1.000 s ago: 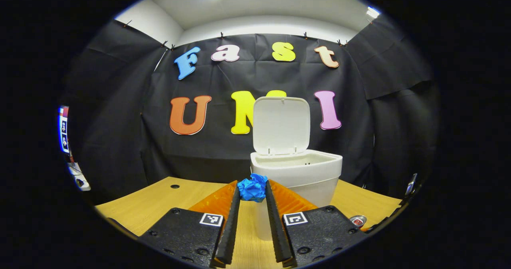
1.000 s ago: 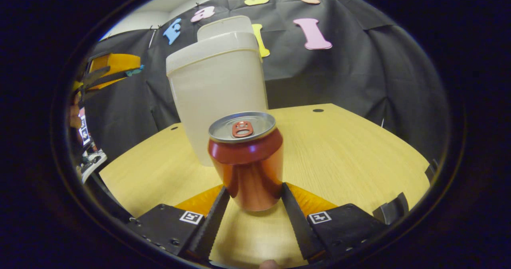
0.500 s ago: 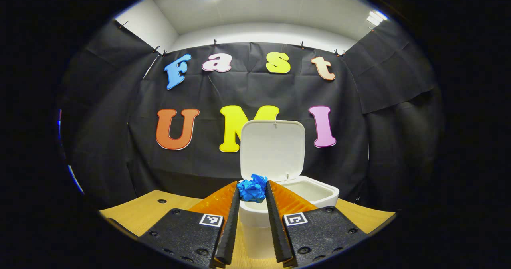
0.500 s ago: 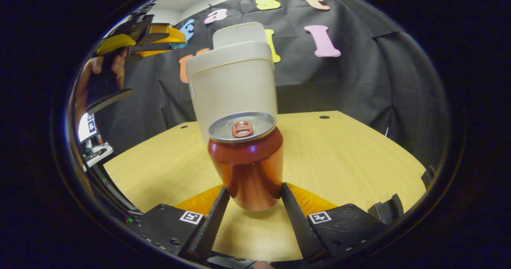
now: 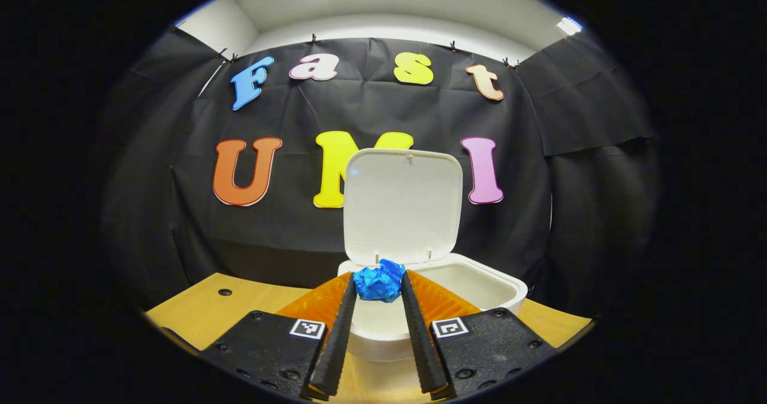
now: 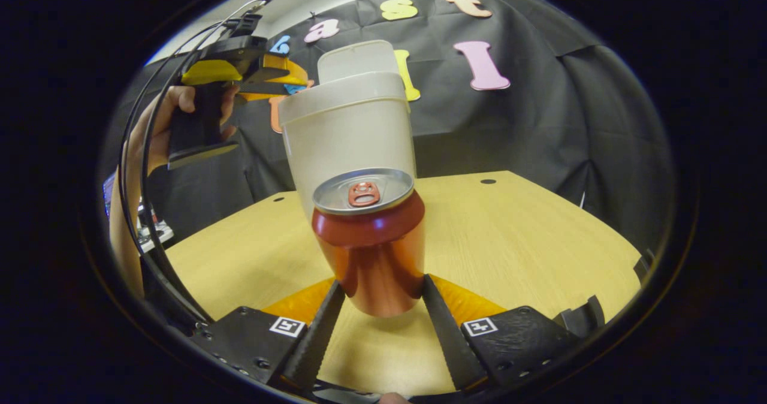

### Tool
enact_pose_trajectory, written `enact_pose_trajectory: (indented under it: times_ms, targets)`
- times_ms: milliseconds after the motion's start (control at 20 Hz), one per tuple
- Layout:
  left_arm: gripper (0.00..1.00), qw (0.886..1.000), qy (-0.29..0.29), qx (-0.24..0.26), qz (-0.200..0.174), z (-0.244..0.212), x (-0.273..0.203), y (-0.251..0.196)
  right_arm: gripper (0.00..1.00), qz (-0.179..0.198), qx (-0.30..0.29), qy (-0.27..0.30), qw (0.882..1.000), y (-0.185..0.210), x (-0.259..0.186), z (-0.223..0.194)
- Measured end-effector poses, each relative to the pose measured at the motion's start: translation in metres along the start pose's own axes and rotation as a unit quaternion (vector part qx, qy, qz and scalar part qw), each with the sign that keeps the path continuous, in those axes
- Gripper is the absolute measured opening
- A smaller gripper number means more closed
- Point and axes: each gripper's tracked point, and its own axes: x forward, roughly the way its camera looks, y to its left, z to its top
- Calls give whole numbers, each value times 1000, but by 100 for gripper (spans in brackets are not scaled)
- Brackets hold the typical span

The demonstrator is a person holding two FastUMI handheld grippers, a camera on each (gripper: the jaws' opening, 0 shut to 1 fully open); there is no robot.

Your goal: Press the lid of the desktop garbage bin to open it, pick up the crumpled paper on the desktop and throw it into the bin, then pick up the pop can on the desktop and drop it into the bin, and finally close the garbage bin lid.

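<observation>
In the left gripper view, my left gripper [image 5: 377,284] is shut on a crumpled blue paper ball [image 5: 379,282], held over the near rim of the white bin [image 5: 479,281], whose lid [image 5: 401,206] stands upright and open. The right gripper view has my right gripper [image 6: 377,287] shut on a red pop can [image 6: 370,242], upright and lifted just above the wooden table [image 6: 527,236]. The bin [image 6: 347,134] rises right behind the can. The left gripper [image 6: 239,74], held by a hand [image 6: 165,125], hovers at the bin's top left.
The table [image 5: 239,302] has small round holes [image 5: 225,292] near its back edge. Black cloth closes in the booth behind and beside the bin. In the right gripper view, open tabletop lies to the right of the bin.
My left gripper has carried the paper forward and up, from in front of the bin to over its rim. The right gripper has lifted the can slightly and keeps hold of it.
</observation>
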Motion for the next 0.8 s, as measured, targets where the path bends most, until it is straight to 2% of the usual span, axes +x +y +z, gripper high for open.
enact_pose_trajectory:
  times_ms: [50,150,450,800]
  targets:
    - [71,1000,4,0,-3,-2,1,-3,80,-1,2,0,1000,-1,0,-1]
    - [98,1000,0,3,-5,1,0,-6,80,-5,6,-4,1000,-5,-1,2]
    - [99,1000,-15,10,4,9,-12,-3,80,-15,11,-9,1000,-11,-4,4]
    - [99,999,-17,17,25,4,-38,26,80,-20,7,-27,999,-10,-6,25]
